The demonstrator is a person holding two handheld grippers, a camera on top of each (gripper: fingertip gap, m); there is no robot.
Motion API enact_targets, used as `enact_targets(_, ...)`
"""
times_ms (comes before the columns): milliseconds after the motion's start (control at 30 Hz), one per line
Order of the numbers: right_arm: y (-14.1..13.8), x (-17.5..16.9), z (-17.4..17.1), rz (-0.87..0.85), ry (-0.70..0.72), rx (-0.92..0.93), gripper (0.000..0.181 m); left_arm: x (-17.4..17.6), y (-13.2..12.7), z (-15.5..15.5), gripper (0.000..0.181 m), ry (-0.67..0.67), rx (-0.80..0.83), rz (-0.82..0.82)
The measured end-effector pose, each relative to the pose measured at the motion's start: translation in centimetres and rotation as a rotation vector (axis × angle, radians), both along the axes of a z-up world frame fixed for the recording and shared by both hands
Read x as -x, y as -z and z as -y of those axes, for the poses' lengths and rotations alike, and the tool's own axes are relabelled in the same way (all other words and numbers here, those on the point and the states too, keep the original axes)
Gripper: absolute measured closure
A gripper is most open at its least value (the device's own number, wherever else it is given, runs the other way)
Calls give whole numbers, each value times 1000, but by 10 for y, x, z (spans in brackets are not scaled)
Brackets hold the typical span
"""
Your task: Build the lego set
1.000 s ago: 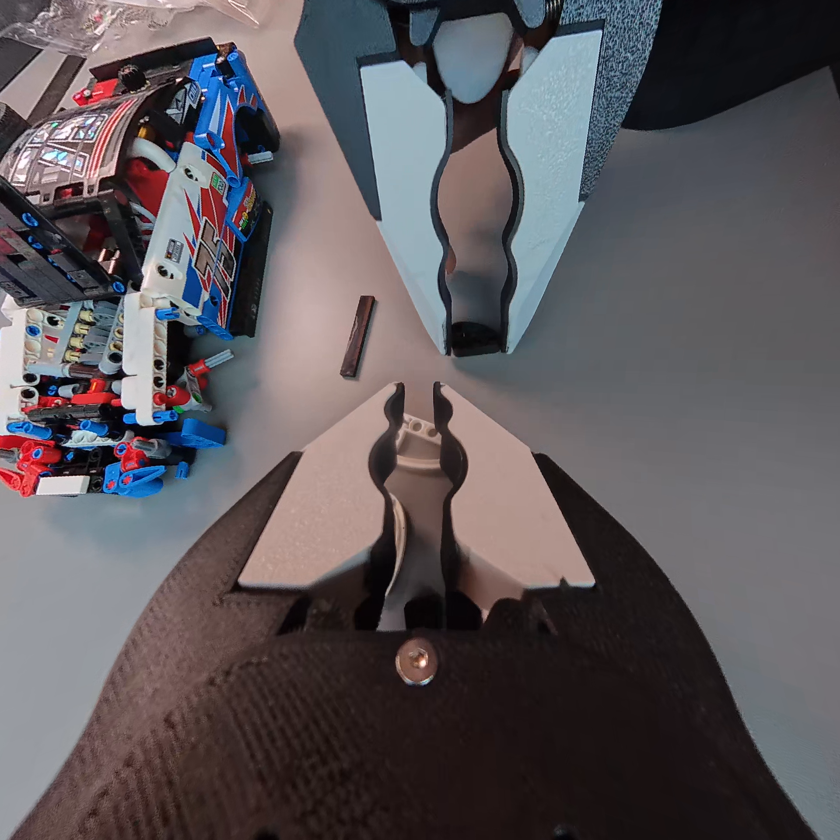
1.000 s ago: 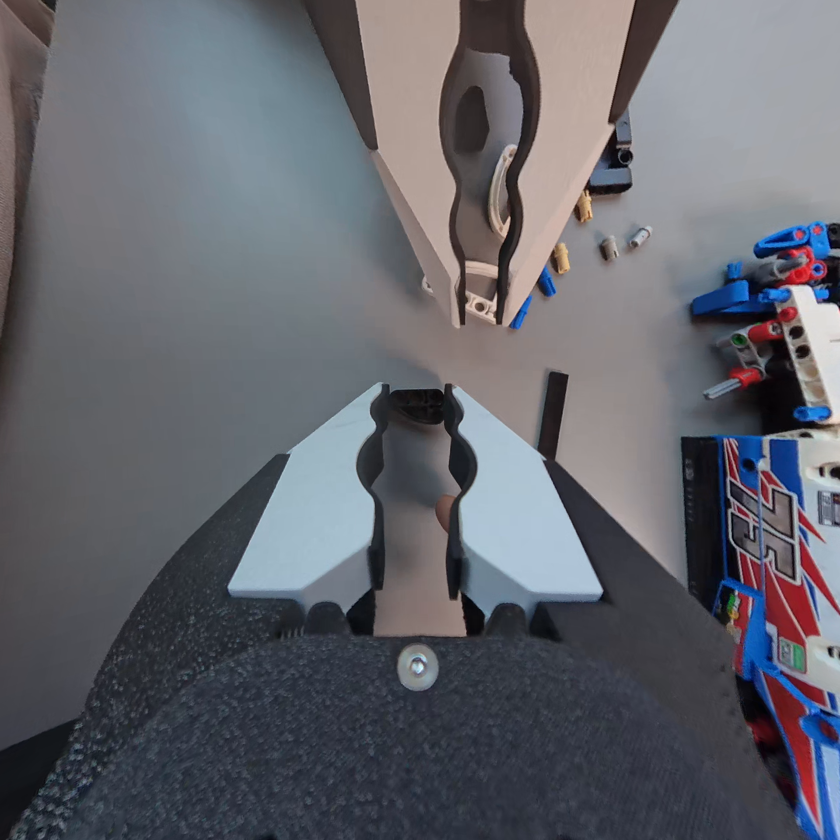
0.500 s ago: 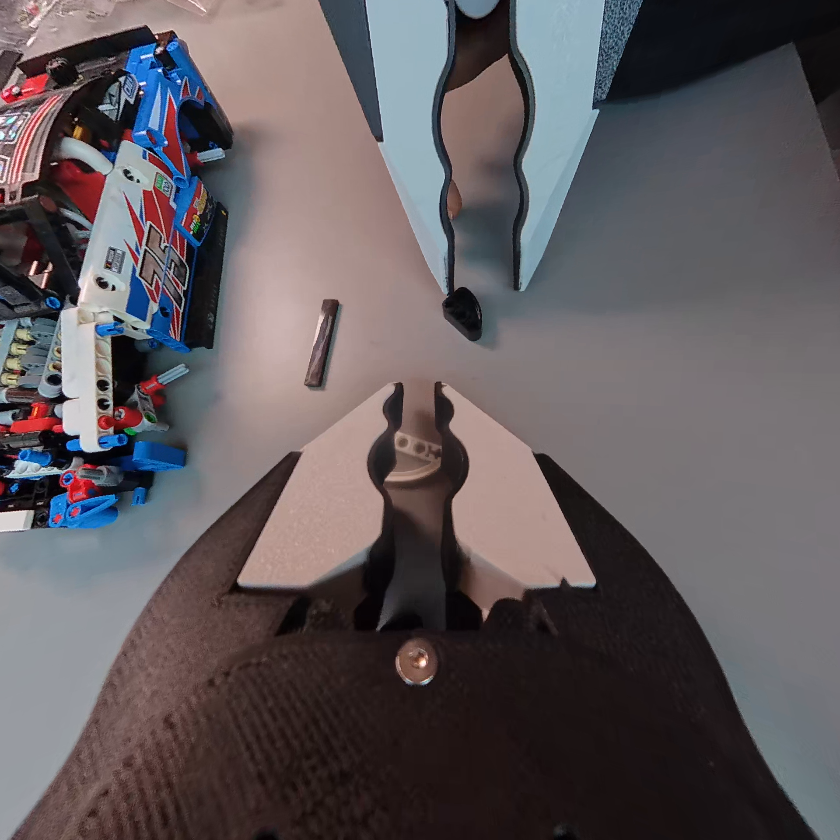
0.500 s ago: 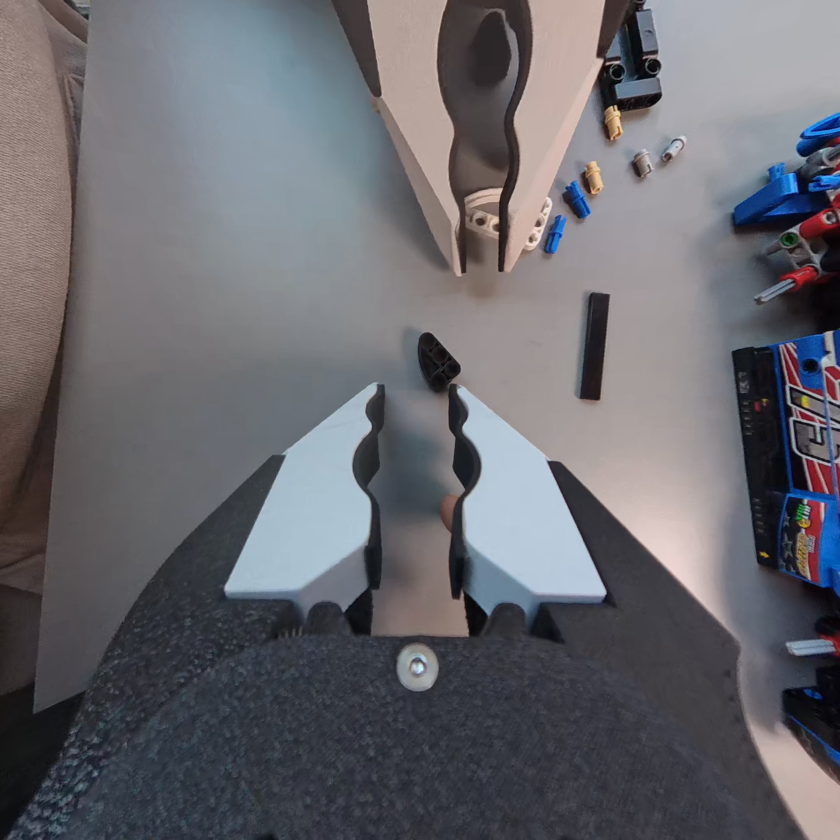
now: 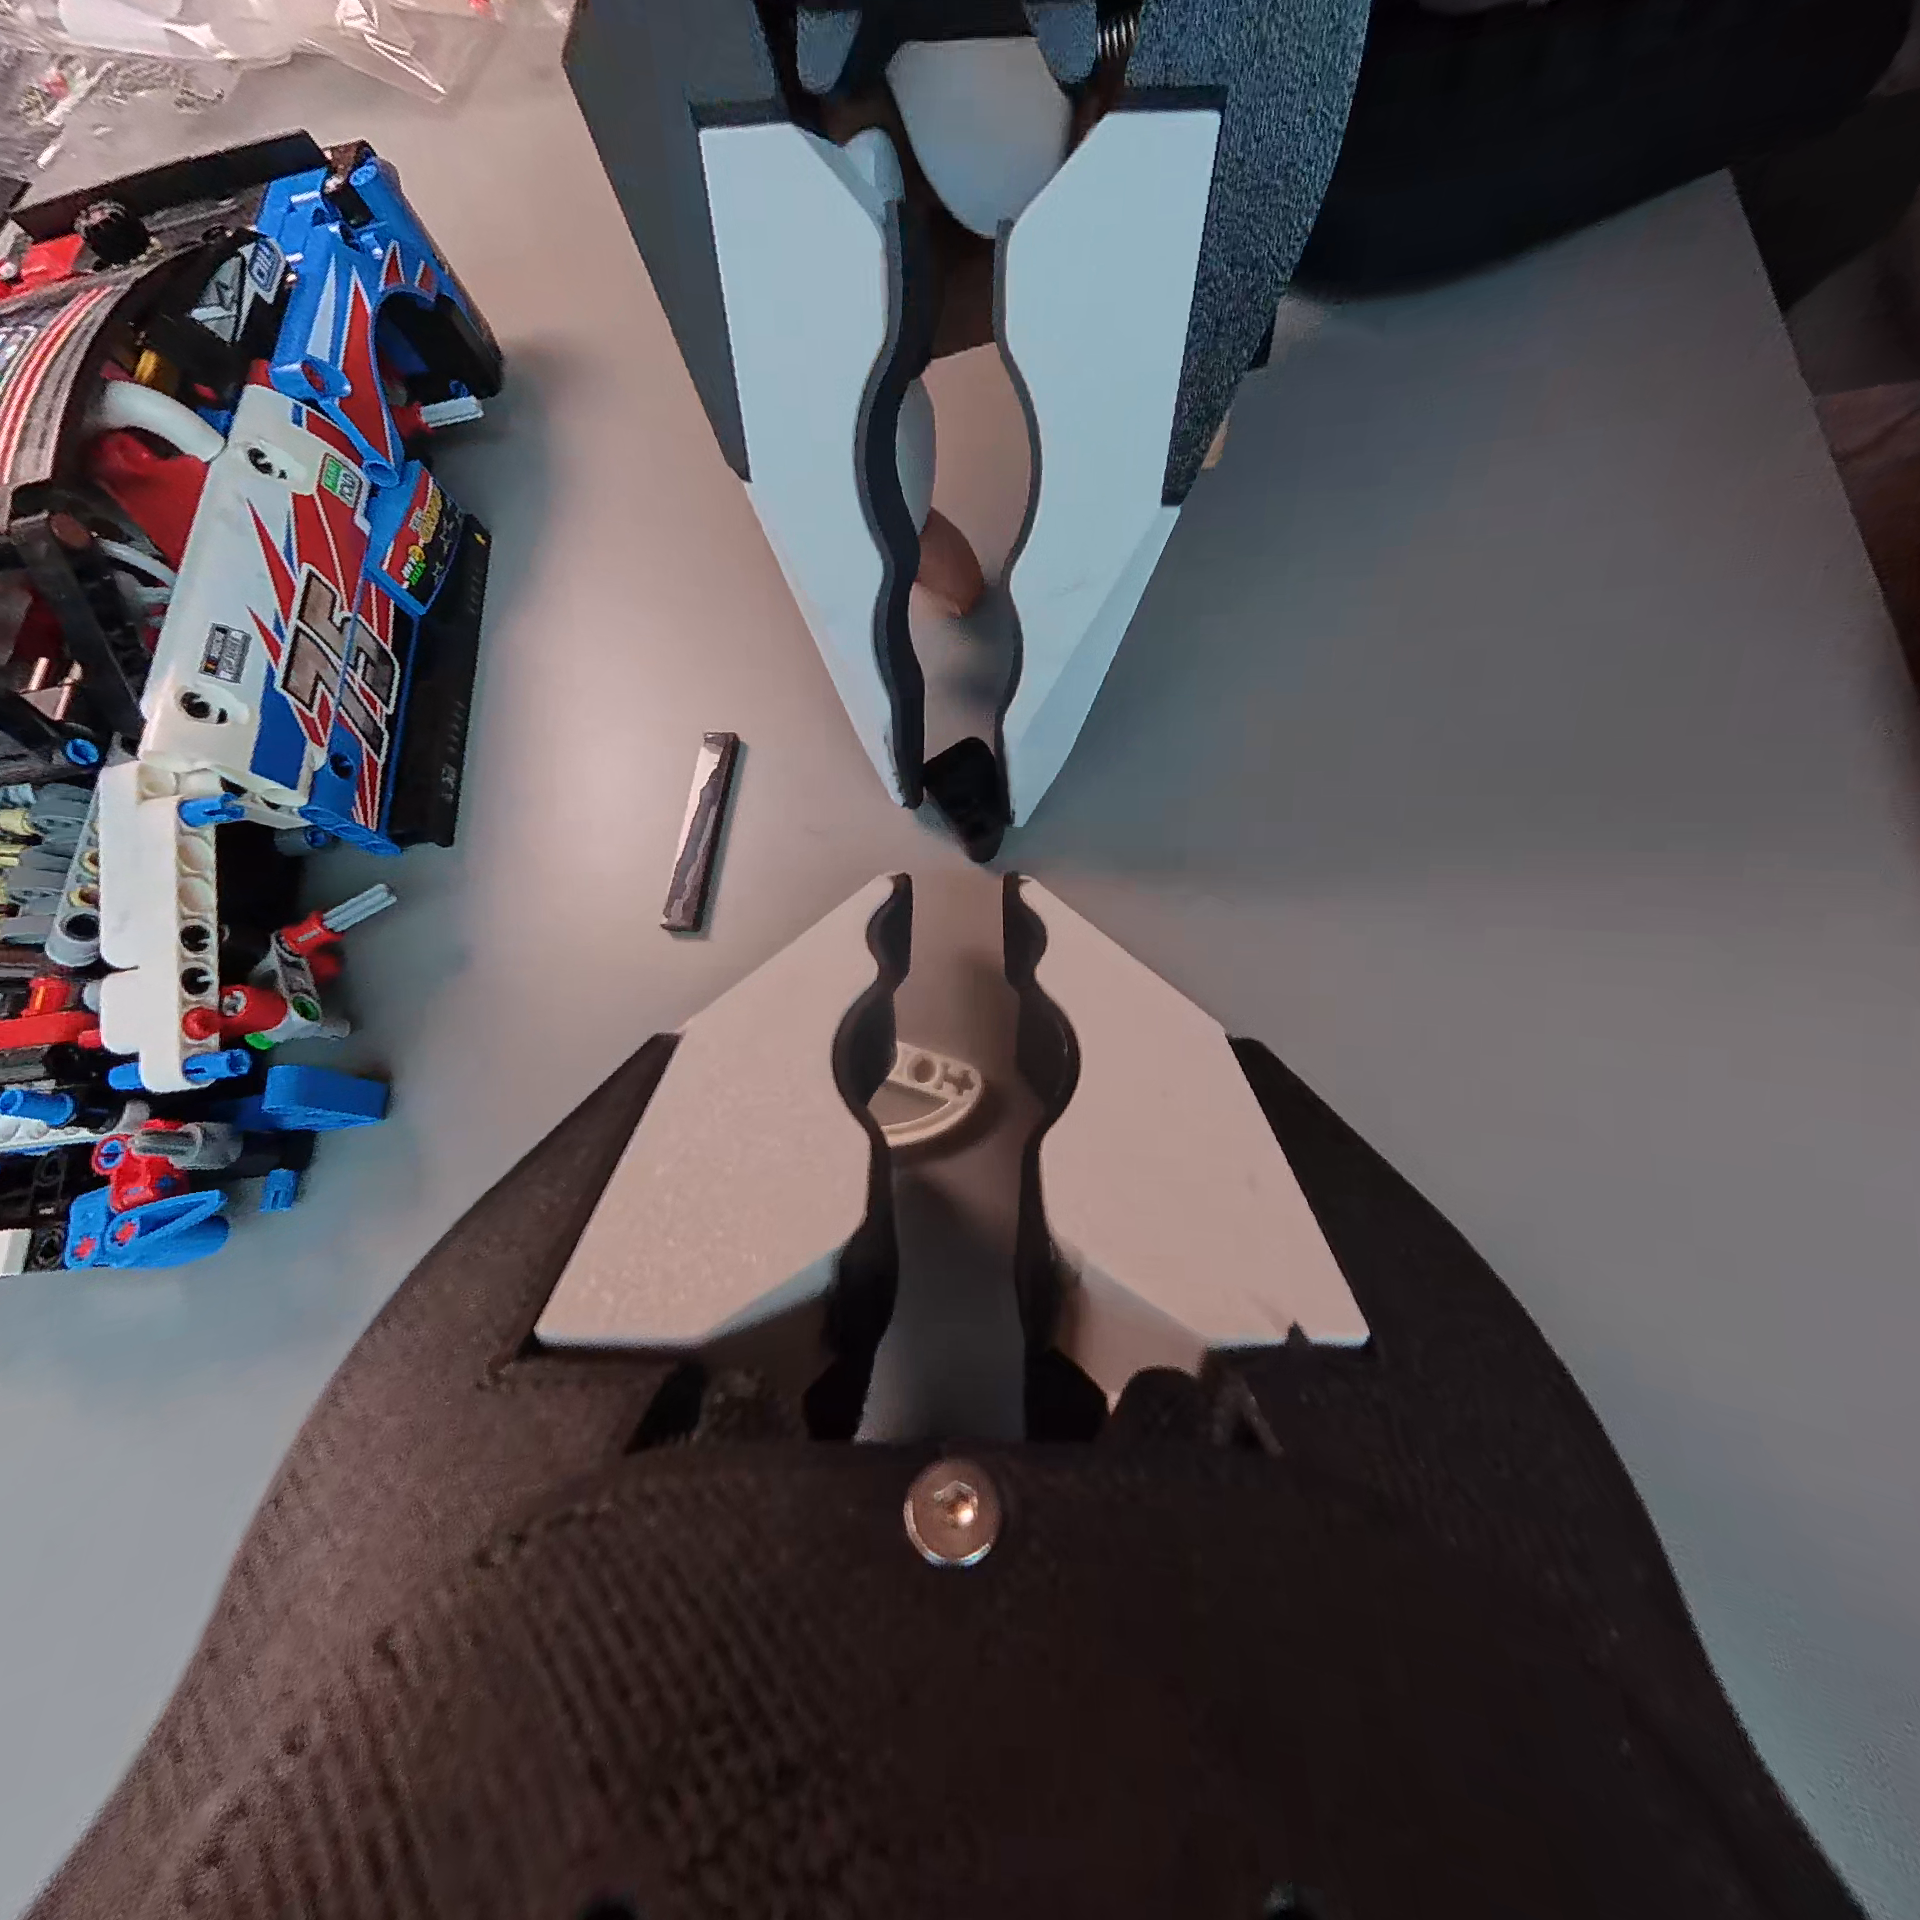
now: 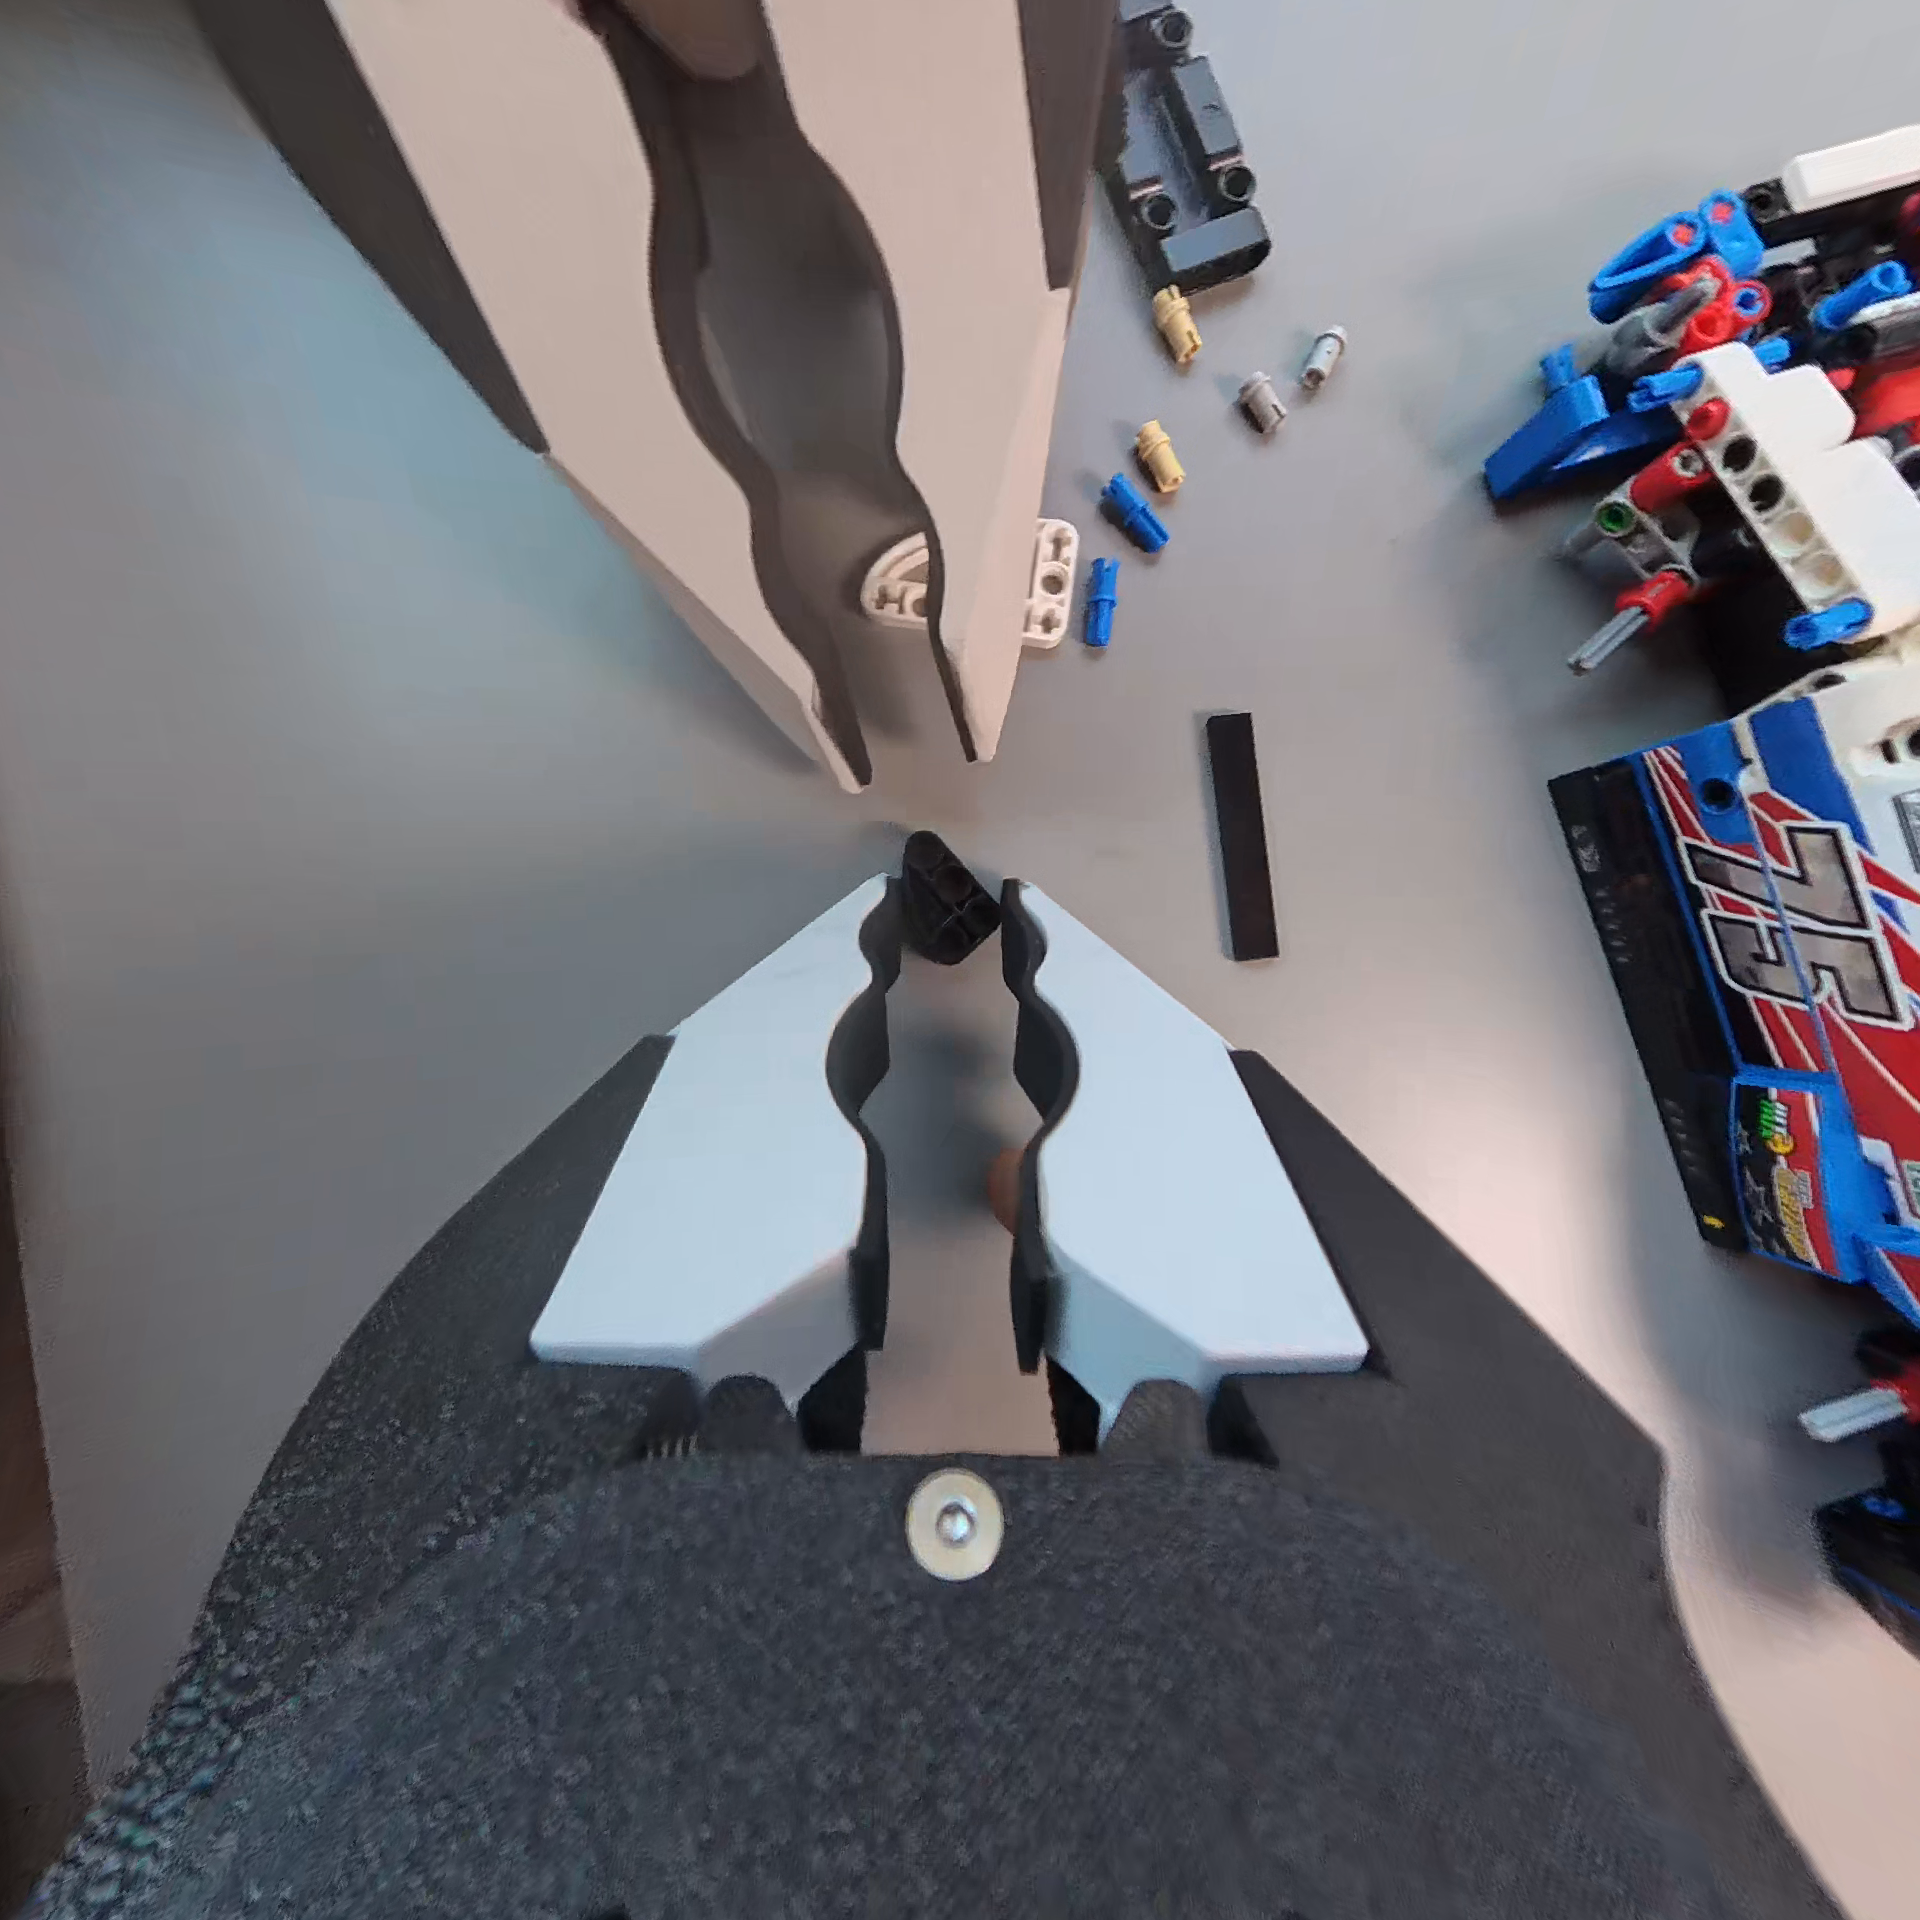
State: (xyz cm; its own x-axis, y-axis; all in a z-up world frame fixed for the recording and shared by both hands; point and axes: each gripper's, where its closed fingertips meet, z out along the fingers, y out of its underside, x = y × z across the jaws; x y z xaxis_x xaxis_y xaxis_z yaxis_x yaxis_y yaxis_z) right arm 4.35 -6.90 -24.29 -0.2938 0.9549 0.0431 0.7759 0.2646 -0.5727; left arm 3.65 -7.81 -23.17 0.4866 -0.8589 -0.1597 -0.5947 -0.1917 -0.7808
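Note:
A small black lego piece [image 6: 940,904] sits on the grey table between the fingertips of my right gripper [image 6: 951,894], whose pads touch both its sides. It also shows in the left wrist view [image 5: 964,795], sticking out past the tips of the right gripper [image 5: 961,805]. My left gripper [image 5: 954,883] faces it tip to tip, slightly open and holding nothing. A white curved lego piece [image 5: 925,1091] lies on the table under the left gripper [image 6: 914,769]; one end of the white piece [image 6: 1051,587] pokes out beside it.
The part-built red, white and blue lego car [image 5: 291,582] stands beside the grippers, also in the right wrist view [image 6: 1787,935]. A black flat tile [image 6: 1242,836], blue pins [image 6: 1138,514], tan and grey pins and a dark frame piece [image 6: 1195,197] lie loose. Plastic bags [image 5: 208,62] lie behind the car. My two grippers' fingertips are within a few centimetres of each other. The black flat tile [image 6: 1242,836] is about 5 cm from my right fingertips. Seen from the left wrist view [image 5: 702,829] as well.
The right gripper let the black piece drop on the table, drew back, then came forward and closed around it again. The left gripper shifted forward over the white piece.

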Motion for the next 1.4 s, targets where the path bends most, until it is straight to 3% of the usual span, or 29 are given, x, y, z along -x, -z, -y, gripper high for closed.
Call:
enact_targets(167, -1, 9, -3, -12, 113, 10, 166, 3, 1, -4, 165, -22, -15, -14)
enact_targets(300, 0, 5, 7, -6, 28, -5, 159, 2, 2, -5, 166, -24, -15, -10)
enact_targets(533, -1, 1, 9, -29, -60, -27, 164, 0, -6, -7, 165, -21, -65, 11)
enact_targets(667, -1, 1, 7, -36, -72, -34, 168, 5, -22, -15, 149, -73, -94, 94)
enact_targets(900, -1, 2, 7, -43, -72, -45, 169, 40, -74, -36, 125, -255, -178, 332)
enact_targets(967, -1, 2, 7, -46, -71, -42, 169, 58, -86, -41, 129, -317, -198, 380)
enact_targets(1100, -5, 2, 5, -70, -71, -12, 168, 107, -98, -51, 172, -470, -254, 383)
enact_targets(1167, -10, 3, 3, -102, -64, 12, 164, 127, -97, -52, 180, -496, -249, 355)
enact_targets(1267, -22, 6, -6, -175, -39, 51, 157, 139, -87, -44, 181, -434, -166, 308)
enact_targets(1400, -39, 13, -27, -301, 29, 81, 155, 138, -53, -25, 181, -302, -43, 192)
